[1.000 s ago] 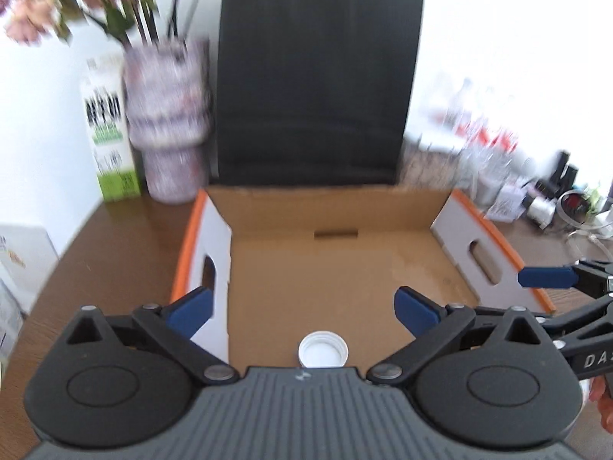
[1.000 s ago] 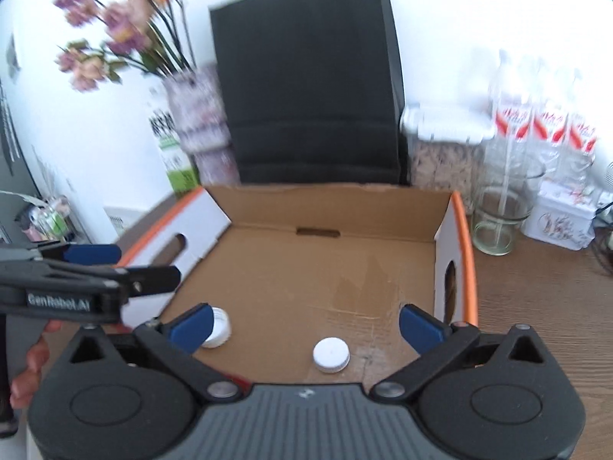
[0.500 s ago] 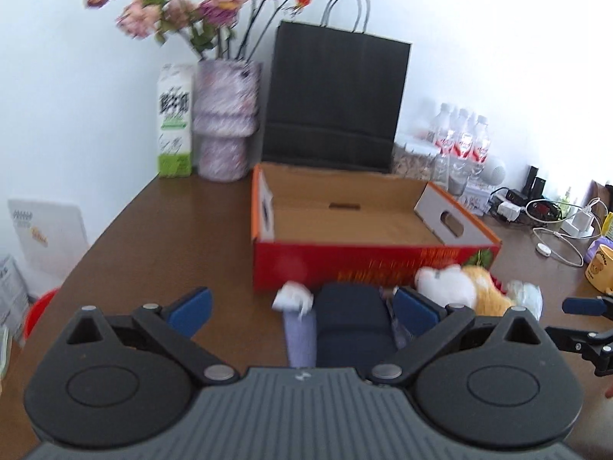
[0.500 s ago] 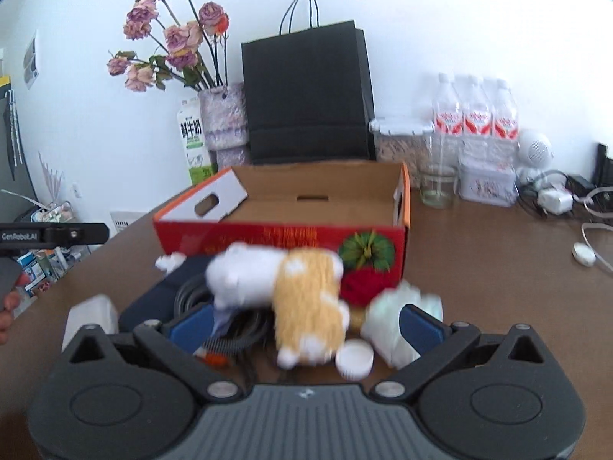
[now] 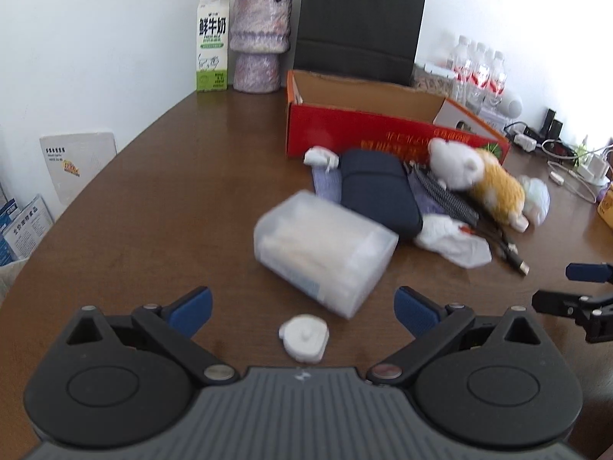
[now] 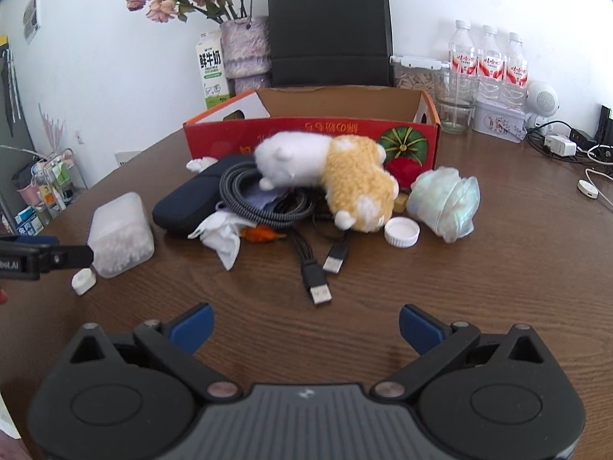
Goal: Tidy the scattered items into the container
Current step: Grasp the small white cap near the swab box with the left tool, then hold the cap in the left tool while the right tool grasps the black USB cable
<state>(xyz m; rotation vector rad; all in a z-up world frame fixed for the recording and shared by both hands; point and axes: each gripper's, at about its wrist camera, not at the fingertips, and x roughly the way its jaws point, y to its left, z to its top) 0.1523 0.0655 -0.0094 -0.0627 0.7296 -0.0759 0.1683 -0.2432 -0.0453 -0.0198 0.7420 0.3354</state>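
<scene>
A red cardboard box [image 6: 306,136] [image 5: 367,134] stands open at the back of the brown table. In front of it lies a pile: a white-and-yellow plush toy [image 6: 329,168] [image 5: 475,176], a dark blue pouch [image 6: 191,199] [image 5: 375,191], a coiled black cable [image 6: 260,199] with USB plugs [image 6: 320,287], crumpled tissue [image 6: 222,237], a white bottle cap [image 6: 401,231] and a crumpled plastic bag [image 6: 444,201]. A clear plastic box [image 5: 322,241] [image 6: 118,234] and a small white piece [image 5: 304,337] [image 6: 82,281] lie nearest my left gripper [image 5: 302,306], which is open and empty. My right gripper [image 6: 304,326] is open and empty, short of the plugs.
Behind the box stand a black paper bag [image 6: 329,27], a vase with flowers [image 6: 245,50], a milk carton [image 6: 210,69], water bottles [image 6: 486,65], a glass jar [image 6: 456,107] and a tin [image 6: 498,122]. Chargers and cables [image 6: 567,145] lie at the far right.
Both grippers have pulled back from over the box to the table's front. The box interior with its caps has left view; the pile and the clear plastic box now lie ahead.
</scene>
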